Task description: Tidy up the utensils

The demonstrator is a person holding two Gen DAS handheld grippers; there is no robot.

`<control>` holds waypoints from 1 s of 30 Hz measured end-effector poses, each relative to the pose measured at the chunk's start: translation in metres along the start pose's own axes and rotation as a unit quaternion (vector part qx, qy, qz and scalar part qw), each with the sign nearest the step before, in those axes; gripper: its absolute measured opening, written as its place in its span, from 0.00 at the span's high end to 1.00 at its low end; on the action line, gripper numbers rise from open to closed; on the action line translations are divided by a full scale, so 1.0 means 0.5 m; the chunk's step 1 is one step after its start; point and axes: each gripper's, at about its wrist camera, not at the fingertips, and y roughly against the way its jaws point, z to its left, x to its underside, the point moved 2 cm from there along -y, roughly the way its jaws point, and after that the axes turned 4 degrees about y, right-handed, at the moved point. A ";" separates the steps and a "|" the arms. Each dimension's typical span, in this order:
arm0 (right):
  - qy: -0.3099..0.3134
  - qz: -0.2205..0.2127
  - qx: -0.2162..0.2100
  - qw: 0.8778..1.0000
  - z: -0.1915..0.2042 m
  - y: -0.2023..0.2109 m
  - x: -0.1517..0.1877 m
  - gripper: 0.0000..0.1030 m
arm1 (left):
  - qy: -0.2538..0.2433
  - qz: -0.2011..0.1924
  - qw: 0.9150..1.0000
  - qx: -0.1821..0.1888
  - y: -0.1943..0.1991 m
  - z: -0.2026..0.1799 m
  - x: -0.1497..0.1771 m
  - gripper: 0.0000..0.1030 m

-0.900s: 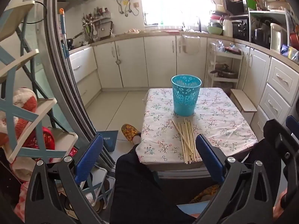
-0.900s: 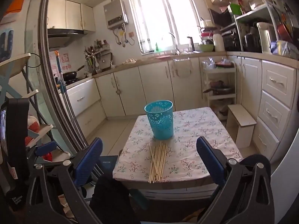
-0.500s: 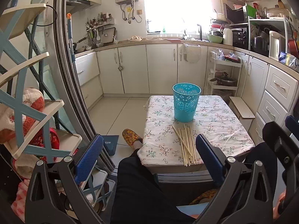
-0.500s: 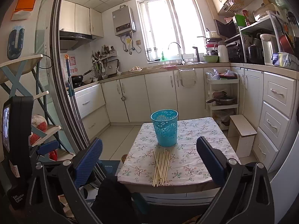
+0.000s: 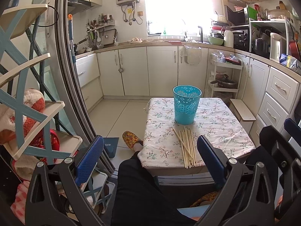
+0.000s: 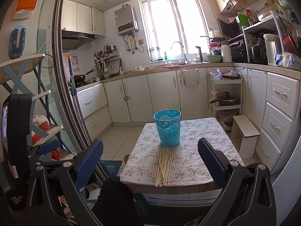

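Observation:
A bundle of several wooden chopsticks [image 5: 186,147] lies near the front edge of a small table with a floral cloth [image 5: 222,131]. A blue perforated plastic cup [image 5: 186,104] stands upright just behind them. Both also show in the right wrist view: chopsticks [image 6: 164,164], cup [image 6: 168,128]. My left gripper [image 5: 149,157] is open and empty, held back from the table above the person's lap. My right gripper [image 6: 150,161] is open and empty, also short of the table's front edge.
The person's black-trousered leg [image 5: 139,188] and a yellow slipper [image 5: 131,138] lie left of the table. A shelf rack [image 5: 28,113] stands at far left beside a sliding door frame [image 5: 75,94]. A white stool [image 5: 242,113] and drawers [image 5: 278,101] are on the right.
Both grippers have risen and tilted up slightly, so the table, cup and chopsticks sit lower in both views. Both stay open and empty.

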 end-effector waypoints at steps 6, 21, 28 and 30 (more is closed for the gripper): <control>0.001 0.002 -0.002 1.000 0.003 0.003 -0.005 0.06 | 0.002 -0.001 1.000 0.001 0.000 0.002 0.000 0.07; 0.002 0.004 -0.008 1.000 0.009 0.006 -0.007 0.06 | 0.014 -0.003 1.000 0.008 0.000 0.008 0.005 0.07; 0.004 0.006 -0.012 1.000 0.015 0.004 -0.005 0.06 | 0.013 -0.001 1.000 0.009 0.000 0.009 0.008 0.07; 0.004 0.007 -0.012 1.000 0.017 0.003 -0.004 0.06 | 0.009 0.003 1.000 0.006 0.001 0.009 0.014 0.07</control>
